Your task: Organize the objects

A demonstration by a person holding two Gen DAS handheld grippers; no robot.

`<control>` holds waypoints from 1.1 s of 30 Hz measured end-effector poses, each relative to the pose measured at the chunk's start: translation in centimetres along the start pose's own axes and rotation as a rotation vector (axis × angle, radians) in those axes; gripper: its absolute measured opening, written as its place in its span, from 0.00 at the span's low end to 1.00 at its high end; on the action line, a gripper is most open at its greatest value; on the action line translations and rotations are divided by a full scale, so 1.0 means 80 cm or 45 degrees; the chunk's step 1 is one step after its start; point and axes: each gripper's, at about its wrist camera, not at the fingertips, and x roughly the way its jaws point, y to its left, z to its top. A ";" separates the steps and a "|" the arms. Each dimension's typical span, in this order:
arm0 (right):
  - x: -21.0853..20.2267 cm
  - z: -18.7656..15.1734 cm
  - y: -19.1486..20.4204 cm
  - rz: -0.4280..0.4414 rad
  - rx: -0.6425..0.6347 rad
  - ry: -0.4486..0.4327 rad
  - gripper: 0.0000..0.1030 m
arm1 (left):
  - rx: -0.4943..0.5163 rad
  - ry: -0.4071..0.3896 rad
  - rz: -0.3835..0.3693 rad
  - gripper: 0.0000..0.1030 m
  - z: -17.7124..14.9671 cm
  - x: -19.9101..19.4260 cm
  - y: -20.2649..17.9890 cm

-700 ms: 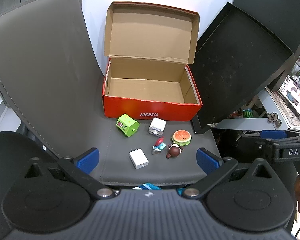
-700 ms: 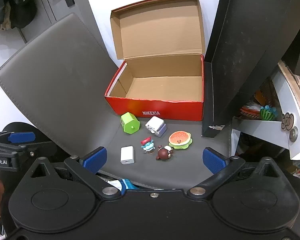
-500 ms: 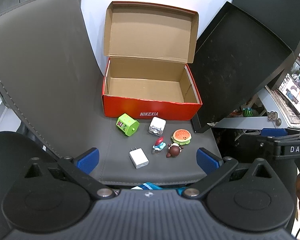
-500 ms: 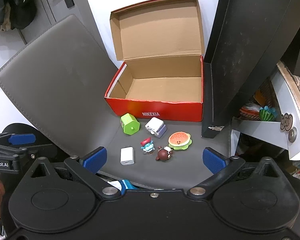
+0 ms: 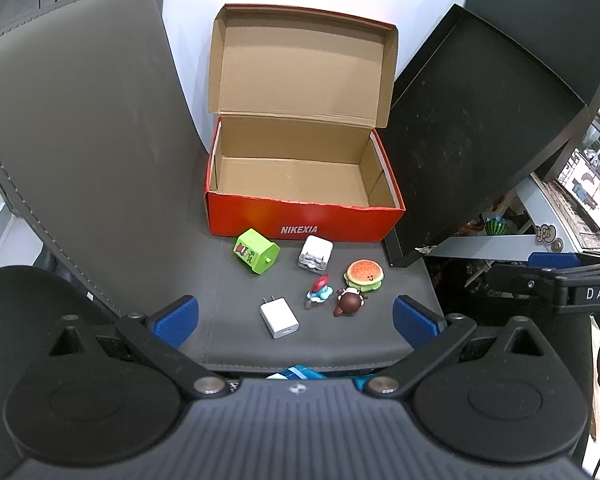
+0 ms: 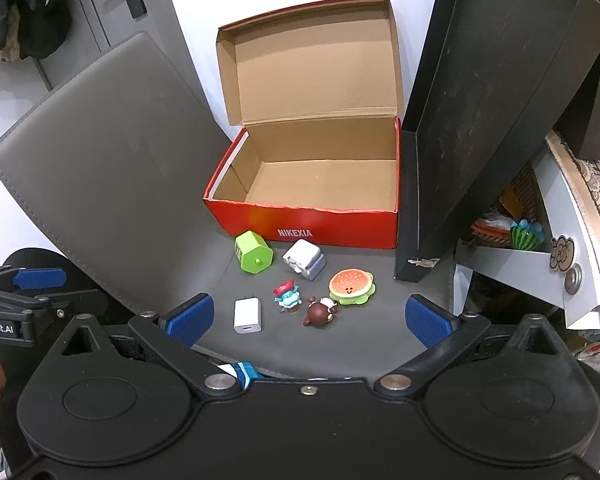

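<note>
Six items: I count three chargers (green (image 5: 257, 251), folding (image 5: 315, 254), flat (image 5: 279, 317)), three toys (image 5: 363, 275).
Box: one red shoebox (image 5: 300, 224), lid up.
Surface: grey mat (image 5: 100, 160).
Jaws: my left gripper (image 5: 296, 320) and right gripper (image 6: 310, 320) both gape wide, holding nothing.

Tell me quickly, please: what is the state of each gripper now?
Left gripper: open, holding nothing.
Right gripper: open, holding nothing.

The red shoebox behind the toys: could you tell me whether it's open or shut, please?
Open: the red shoebox has its lid folded upright behind it, exposing a bare cardboard floor.
</note>
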 end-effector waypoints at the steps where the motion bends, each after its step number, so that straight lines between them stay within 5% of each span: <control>1: 0.000 0.000 0.000 0.000 0.000 0.001 1.00 | 0.004 -0.002 -0.001 1.00 0.001 0.000 -0.001; 33: 0.000 -0.006 0.008 0.028 -0.041 -0.022 1.00 | -0.016 -0.004 -0.028 1.00 -0.005 -0.001 0.002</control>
